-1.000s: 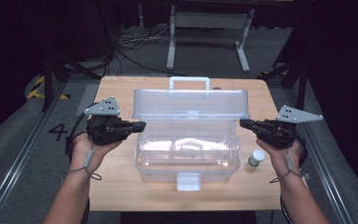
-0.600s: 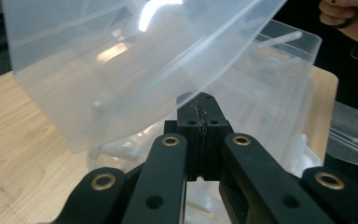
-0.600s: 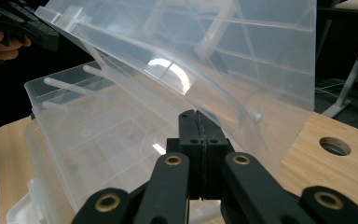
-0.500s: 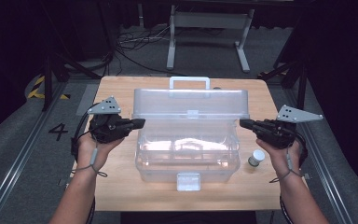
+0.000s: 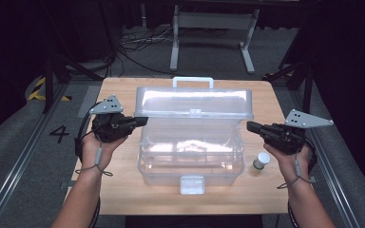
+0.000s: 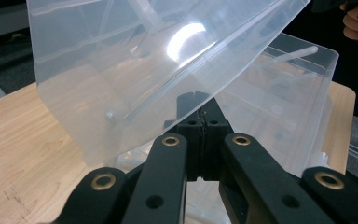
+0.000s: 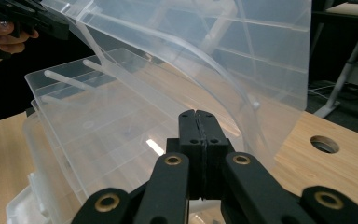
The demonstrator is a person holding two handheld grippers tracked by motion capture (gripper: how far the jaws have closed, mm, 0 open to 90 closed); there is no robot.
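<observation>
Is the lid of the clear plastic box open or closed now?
Open: the lid stands raised behind the clear plastic box, its handle uppermost.

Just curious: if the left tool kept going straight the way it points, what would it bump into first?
Most likely the clear box's raised lid: the left tool, shut, points at the lid's side edge, seemingly almost touching.

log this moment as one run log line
scene: clear plastic box on wooden table, lid raised | left gripper: shut, at lid's left edge | right gripper: shut, beside box | small jar: right of box
</observation>
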